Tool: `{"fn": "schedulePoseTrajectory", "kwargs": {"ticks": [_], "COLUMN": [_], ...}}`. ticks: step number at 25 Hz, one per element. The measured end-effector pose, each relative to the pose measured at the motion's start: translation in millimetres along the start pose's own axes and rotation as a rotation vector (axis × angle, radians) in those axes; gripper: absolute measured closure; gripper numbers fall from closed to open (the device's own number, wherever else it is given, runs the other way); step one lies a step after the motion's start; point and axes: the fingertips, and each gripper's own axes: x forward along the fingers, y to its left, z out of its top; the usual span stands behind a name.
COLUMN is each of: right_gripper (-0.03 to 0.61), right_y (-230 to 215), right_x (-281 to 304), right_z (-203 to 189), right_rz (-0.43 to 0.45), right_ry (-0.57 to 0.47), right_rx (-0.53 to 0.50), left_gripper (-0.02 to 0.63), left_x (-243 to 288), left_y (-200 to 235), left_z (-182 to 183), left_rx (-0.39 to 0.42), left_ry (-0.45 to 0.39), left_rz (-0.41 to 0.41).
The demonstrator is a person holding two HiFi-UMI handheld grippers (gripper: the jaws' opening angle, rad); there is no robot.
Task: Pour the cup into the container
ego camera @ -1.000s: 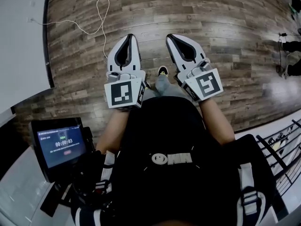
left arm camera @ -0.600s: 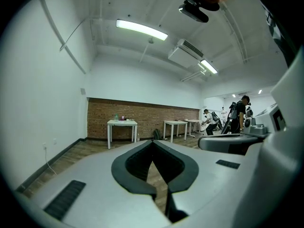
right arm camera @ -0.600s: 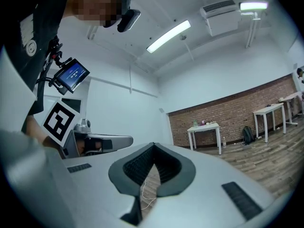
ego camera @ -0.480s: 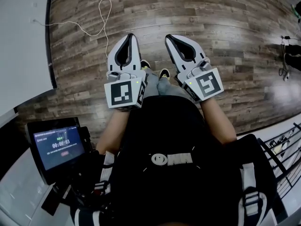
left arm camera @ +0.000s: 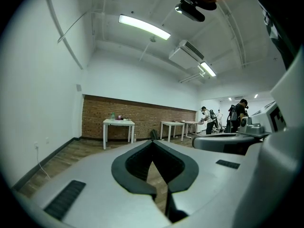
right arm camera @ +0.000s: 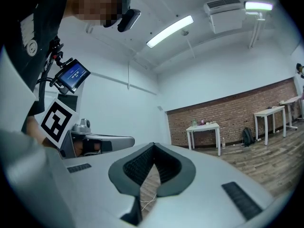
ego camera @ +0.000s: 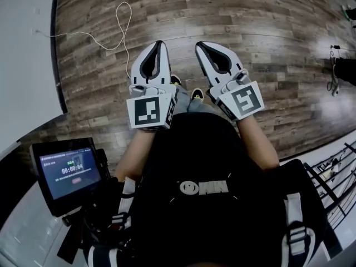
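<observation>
While the left gripper [ego camera: 158, 44] and right gripper [ego camera: 200, 44] are sitting shut and empty, a table [left arm camera: 118, 122] is standing far ahead; no cup is showing, so a mistaken target is looming.

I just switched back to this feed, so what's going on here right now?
A person holds a pair of tongs in each hand, out in front of the body above a wooden floor. The left tongs and the right tongs are both shut, with nothing between them. No cup or container can be made out nearby. A white table with a few small things on it stands far off by a brick wall. The pouring has not started.
</observation>
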Motion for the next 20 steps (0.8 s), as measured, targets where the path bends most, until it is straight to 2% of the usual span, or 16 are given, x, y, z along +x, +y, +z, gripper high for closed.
{"fn": "schedulePoseTrajectory", "kwargs": {"ticks": [13,20], "right_gripper": [0.581,0.581], "right_y": [-11.3,-38.7], "right_x": [53.1,83.2], "right_z": [9.8,13.1], "right_rz": [-0.025,-0.018], "right_ry": [0.001,0.009], "right_rx": [-0.033,-0.026], "left_gripper": [0.615,0.615], "left_x": [34.4,69.2], "left_y": [36.9,58.5], "left_z": [13.9,19.4], "left_rx": [-0.015,-0.038], "left_ry": [-0.020,-0.013], "left_rz": [-0.046,-0.025]}}
